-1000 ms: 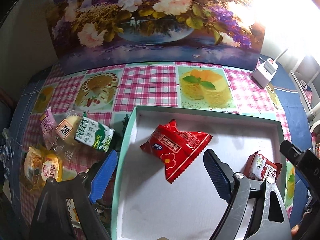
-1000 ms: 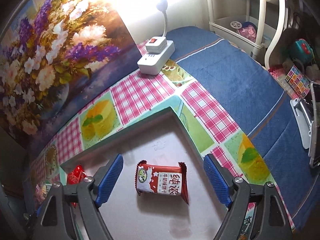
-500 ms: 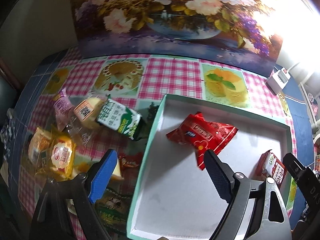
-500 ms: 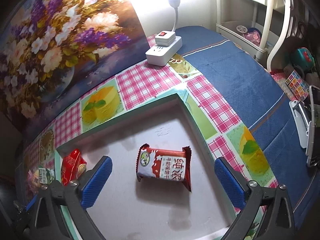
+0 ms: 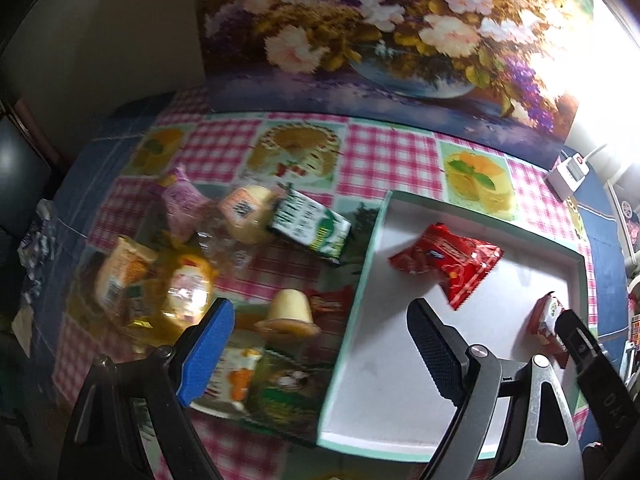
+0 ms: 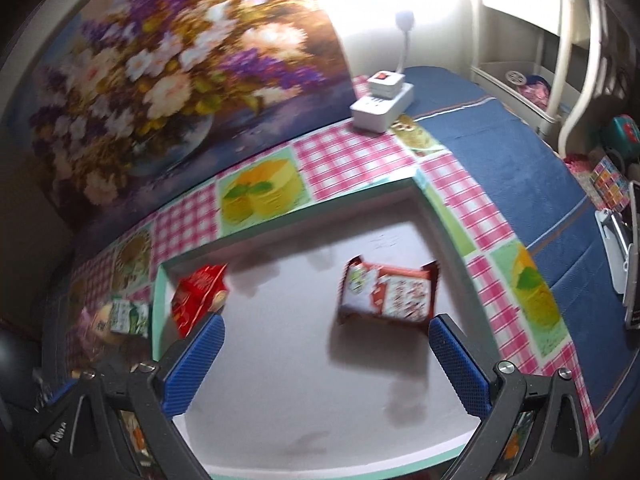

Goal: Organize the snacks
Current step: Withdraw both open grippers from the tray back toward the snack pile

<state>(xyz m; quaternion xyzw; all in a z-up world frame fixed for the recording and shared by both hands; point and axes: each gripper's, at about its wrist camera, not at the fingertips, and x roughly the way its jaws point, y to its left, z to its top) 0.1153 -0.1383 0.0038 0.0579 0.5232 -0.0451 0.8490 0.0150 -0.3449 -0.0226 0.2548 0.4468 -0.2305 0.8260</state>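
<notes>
Checkered tabletop (image 5: 384, 156) under a flower painting (image 5: 392, 28); left claw (image 5: 320, 344) swung toward the loose snacks.

Shifted since a second ago from over the tray (image 5: 400, 436) toward 9 o'clock, now straddling its left wall; likely lining up the next pick, perhaps the pudding cup (image 5: 289, 312) at 12 o'clock of the blue pad. Spread wide, holding nothing, touching nothing. Sorted so far: red packet (image 5: 448, 260) and brown-white biscuit pack (image 6: 388, 296) inside the tray; green biscuit pack (image 5: 310, 226) and yellow wrapped cakes (image 5: 160, 284) still outside. Right claw (image 6: 324, 364) pulled back above the tray floor, equally wide and empty, biscuit pack at its 12 o'clock.
</notes>
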